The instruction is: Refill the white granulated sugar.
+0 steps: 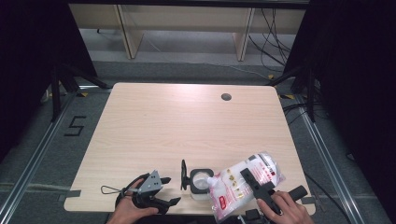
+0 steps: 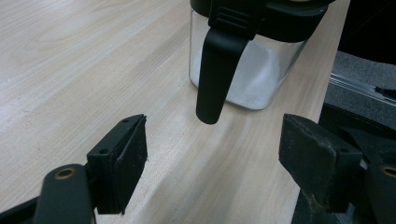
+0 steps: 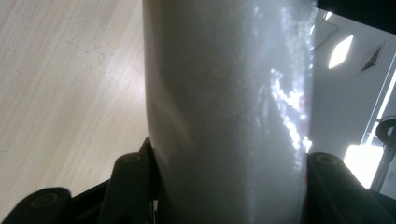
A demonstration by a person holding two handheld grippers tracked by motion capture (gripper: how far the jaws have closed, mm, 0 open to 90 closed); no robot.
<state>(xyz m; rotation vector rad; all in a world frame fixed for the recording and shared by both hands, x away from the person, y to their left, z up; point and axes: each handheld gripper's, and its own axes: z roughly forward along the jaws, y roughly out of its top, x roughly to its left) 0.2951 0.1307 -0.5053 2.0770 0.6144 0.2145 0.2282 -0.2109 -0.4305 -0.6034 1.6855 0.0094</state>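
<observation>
Near the front edge of the light wooden table [image 1: 187, 121], right in front of me, stands a small clear jar [image 1: 201, 183] with a black rim, white powder lying in its bottom. Its black lid [image 1: 184, 174] is swung up on edge at the jar's left side, and in my left gripper view a black handle [image 2: 215, 74] hangs down the glass wall, its tip free above the wood. My left gripper [image 1: 167, 190] rests low at the table's near-left corner, just left of the jar and apart from it; its jaws stand wide and released, with nothing between the pads but bare tabletop, and the jar sits a little beyond them. My right gripper [image 1: 254, 179] is clenched around a soft clear pouch [image 1: 243, 179] of white powder with red print on its face. I hold the pouch tilted, its fat end up and to the right and its narrow white spout [image 1: 212, 179] pointing down-left, right at the jar's open mouth. In my right gripper view the pouch fills the gap between the two jaws, pressed on both sides. A round hole [image 1: 226, 97] sits in the table's far-right part, well away from all this. Grey floor lies around the table.
</observation>
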